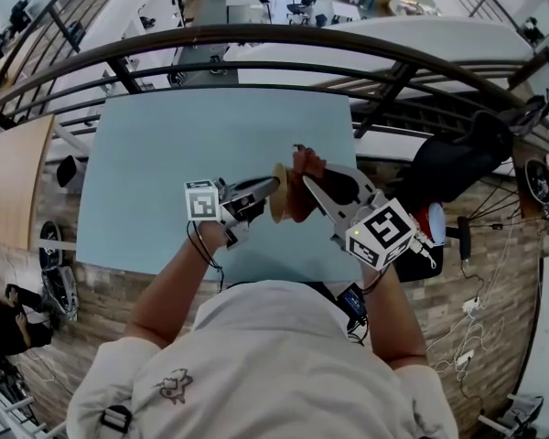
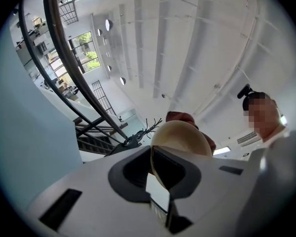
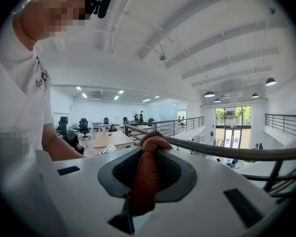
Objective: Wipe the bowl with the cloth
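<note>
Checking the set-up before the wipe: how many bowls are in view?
1. The bowl is clamped by its rim in the left hand-held gripper, above the table, next to the cloth in the right hand-held gripper. No other shows.

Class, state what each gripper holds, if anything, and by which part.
Left gripper pinches the tan bowl by its rim. Right gripper clamps the reddish cloth along a bunched fold.

Head view steeply down on table (image 1: 210, 172), gripper views close along jaws, cloth (image 3: 144, 177) in all three
</note>
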Demonstrator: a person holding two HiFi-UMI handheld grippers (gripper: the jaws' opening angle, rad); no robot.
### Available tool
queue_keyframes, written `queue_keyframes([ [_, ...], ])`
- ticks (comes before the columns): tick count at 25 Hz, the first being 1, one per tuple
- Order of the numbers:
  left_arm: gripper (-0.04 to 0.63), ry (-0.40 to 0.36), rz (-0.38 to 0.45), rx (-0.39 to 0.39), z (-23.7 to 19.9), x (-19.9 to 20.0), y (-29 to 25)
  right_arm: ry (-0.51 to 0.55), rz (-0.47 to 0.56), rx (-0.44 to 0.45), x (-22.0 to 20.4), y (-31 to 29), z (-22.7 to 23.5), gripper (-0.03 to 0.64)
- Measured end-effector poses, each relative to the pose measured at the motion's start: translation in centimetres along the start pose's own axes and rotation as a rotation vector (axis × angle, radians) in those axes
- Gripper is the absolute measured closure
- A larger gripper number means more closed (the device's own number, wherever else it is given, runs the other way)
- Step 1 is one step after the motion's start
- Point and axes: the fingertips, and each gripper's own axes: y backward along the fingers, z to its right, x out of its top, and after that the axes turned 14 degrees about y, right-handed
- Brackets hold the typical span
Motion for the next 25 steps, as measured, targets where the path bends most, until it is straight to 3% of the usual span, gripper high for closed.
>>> queue_keyframes([
  [5,0.574,-0.067,-0.073,-0.042,1.7,-1.2,-0.4,-0.061,-0.007,-0.02,-1.8,-0.7,1.5,0.546],
  [8,0.573,-0.068,-0.094,-0.09,2.9,-1.4,-0.8,-0.103,-0.013,-0.019,-3.0,-1.3,2.1,0.546],
  [15,0.573,-0.048,-0.012,-0.173,5.1,-0.2,-1.2,-0.188,-0.017,0.027,-6.0,-2.2,0.9,0.546],
  [20,0.569,-0.043,0.051,-0.149,4.7,1.7,-1.6,-0.204,-0.031,0.072,-7.3,-2.4,-0.9,0.546],
  [25,0.569,-0.05,0.113,-0.036,2.5,3.4,-1.3,-0.224,-0.047,0.117,-8.7,-2.2,-2.9,0.546],
])
